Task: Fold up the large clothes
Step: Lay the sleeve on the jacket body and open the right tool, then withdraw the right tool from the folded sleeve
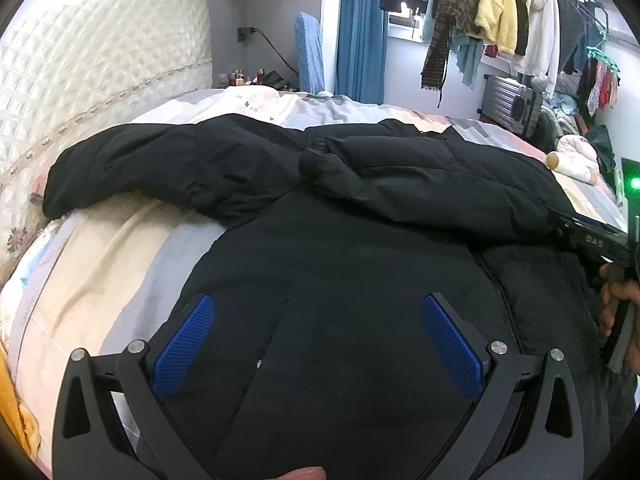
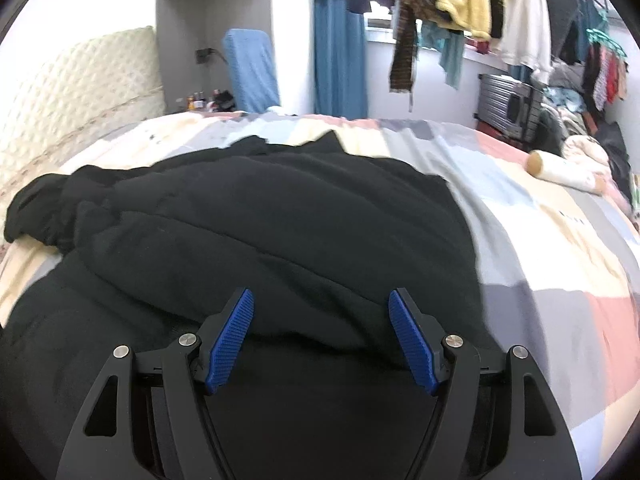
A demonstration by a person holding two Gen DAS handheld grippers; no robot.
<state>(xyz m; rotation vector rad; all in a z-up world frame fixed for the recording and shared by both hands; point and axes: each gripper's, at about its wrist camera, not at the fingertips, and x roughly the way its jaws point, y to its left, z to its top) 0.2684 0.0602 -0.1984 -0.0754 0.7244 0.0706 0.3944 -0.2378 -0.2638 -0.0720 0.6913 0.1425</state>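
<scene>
Left wrist view: the left tool (image 1: 318,334) hangs over the black jacket (image 1: 328,248), its blue pads (image 1: 185,346) spread wide with nothing between them. The jacket fills the middle and lower frame, lying on the bed (image 1: 108,264) with its patchwork cover; one sleeve (image 1: 168,168) stretches toward the left of the frame and another sleeve is folded across the body. At the right edge a hand (image 1: 618,304) grips the right tool's handle.

Right wrist view: the right tool (image 2: 322,340) has its pads parted wide over the jacket (image 2: 256,224), gripping nothing. The jacket fills the centre and left of the frame. A pale bottle (image 2: 560,170) lies on the bed (image 2: 560,280) at the right.
</scene>
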